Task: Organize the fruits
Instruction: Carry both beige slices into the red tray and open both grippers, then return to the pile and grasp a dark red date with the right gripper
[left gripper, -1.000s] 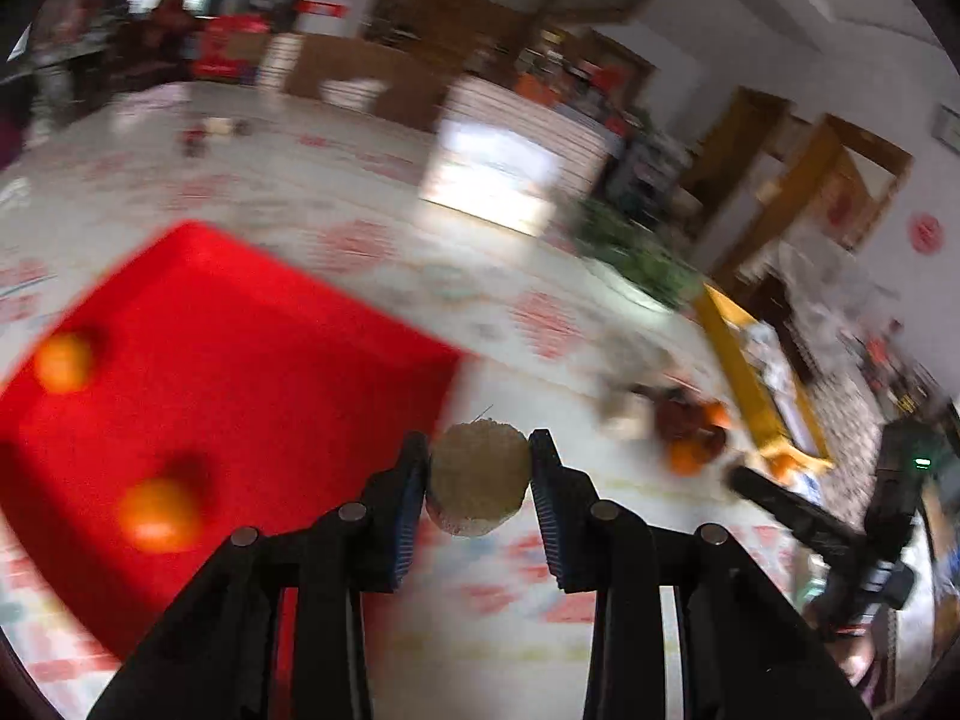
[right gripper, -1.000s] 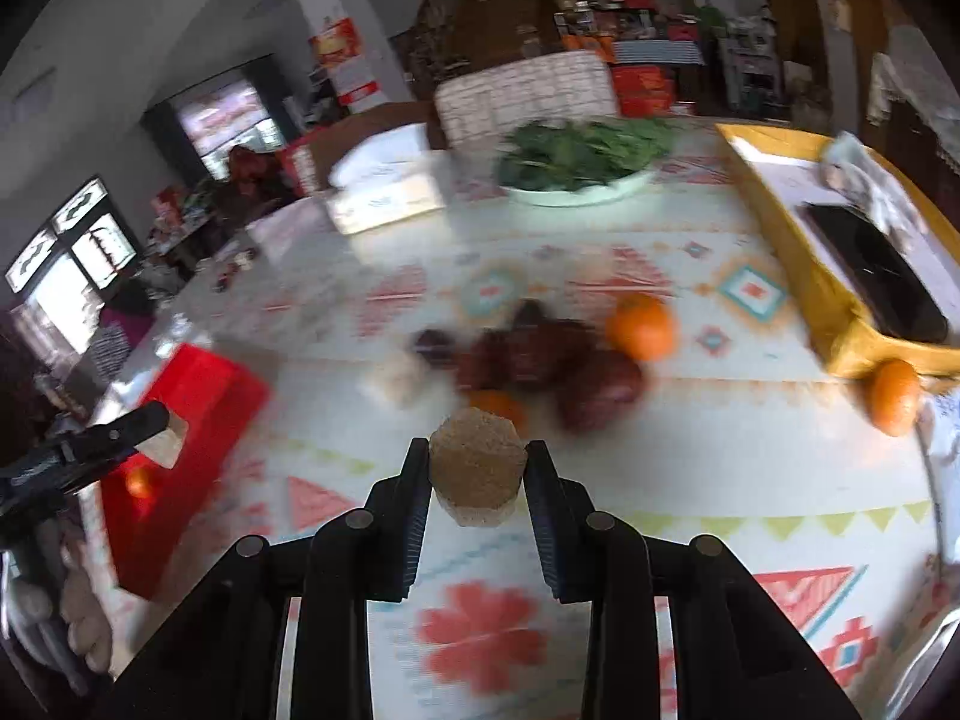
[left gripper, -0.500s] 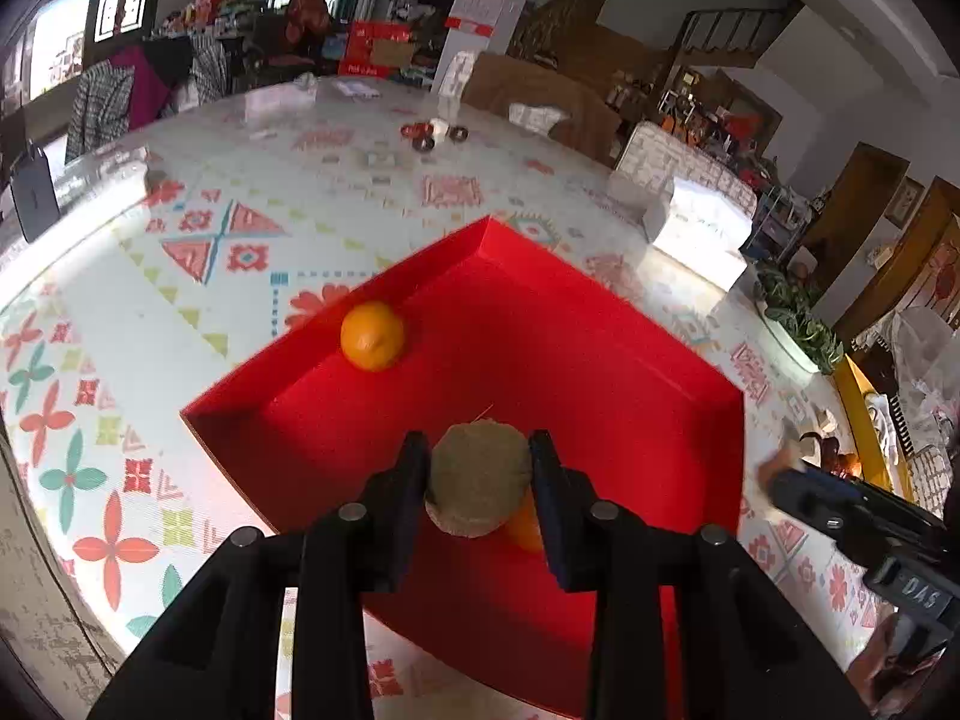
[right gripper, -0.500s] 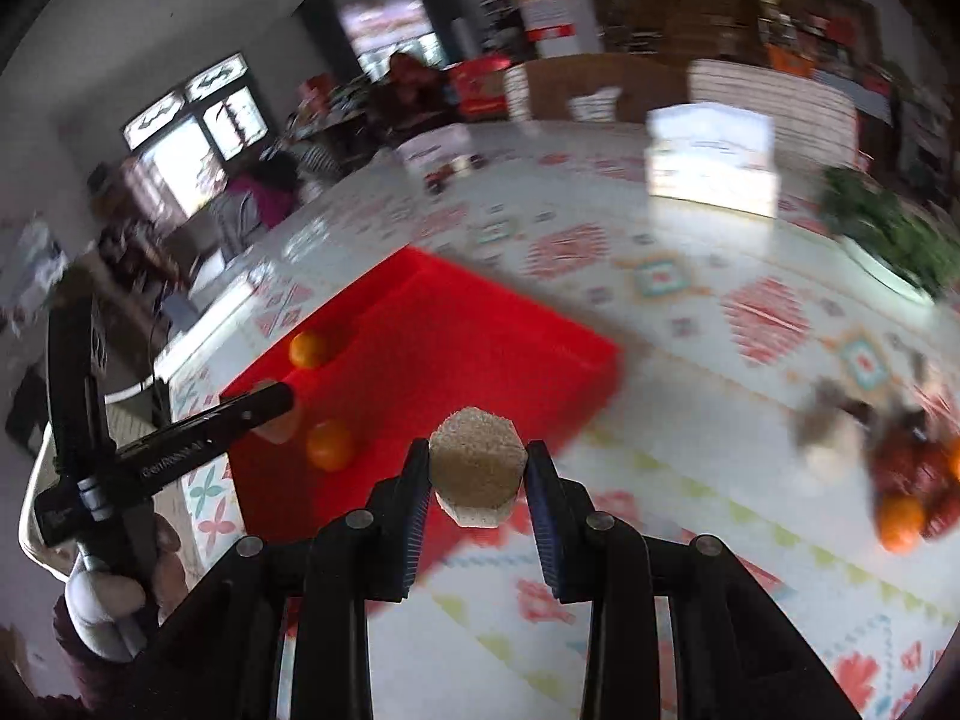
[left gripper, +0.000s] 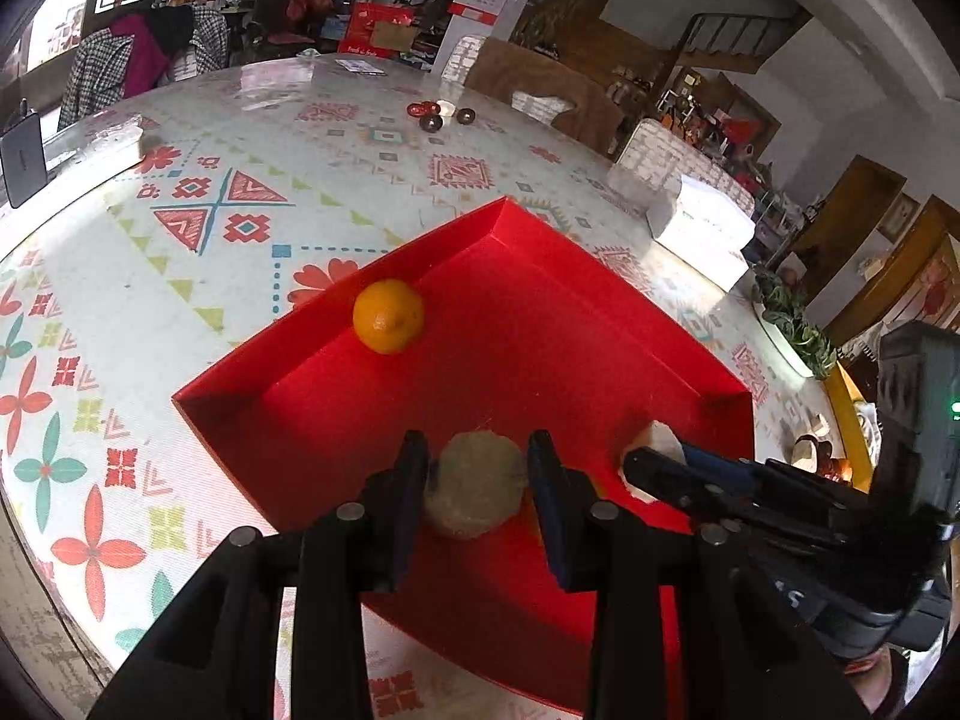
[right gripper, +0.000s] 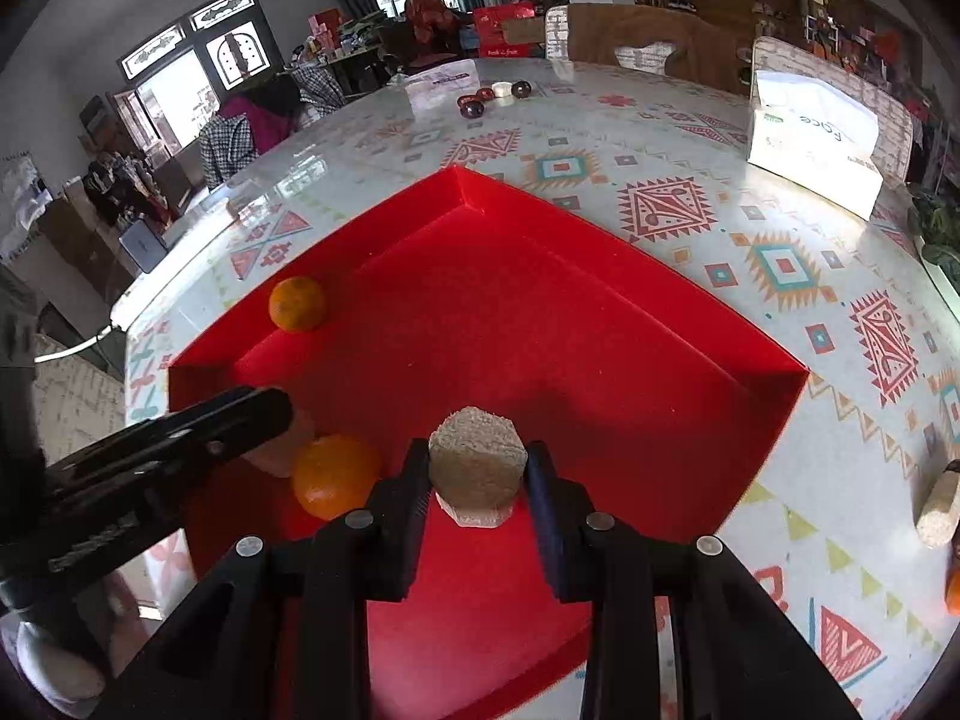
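A red tray [left gripper: 540,324] [right gripper: 540,312] lies on the patterned table. My left gripper [left gripper: 477,483] is shut on a tan round cake [left gripper: 474,492] just over the tray's near part. My right gripper [right gripper: 477,477] is shut on a second tan cake [right gripper: 477,465] over the tray, and shows at the right of the left wrist view [left gripper: 654,468]. One orange [left gripper: 389,315] [right gripper: 297,303] lies at the tray's far-left wall. Another orange [right gripper: 336,475] lies beside the left gripper's fingers [right gripper: 240,420].
A white tissue box [right gripper: 813,150] [left gripper: 702,234] stands beyond the tray on the right. Small dark fruits and a white lid [right gripper: 492,97] lie far back. Another tan cake [right gripper: 939,510] lies on the table right of the tray. A plate of greens [left gripper: 792,318] sits further right.
Both grippers have swung left from the fruit pile to above the red tray, each still holding its cake. The right gripper has come in close beside the left one.
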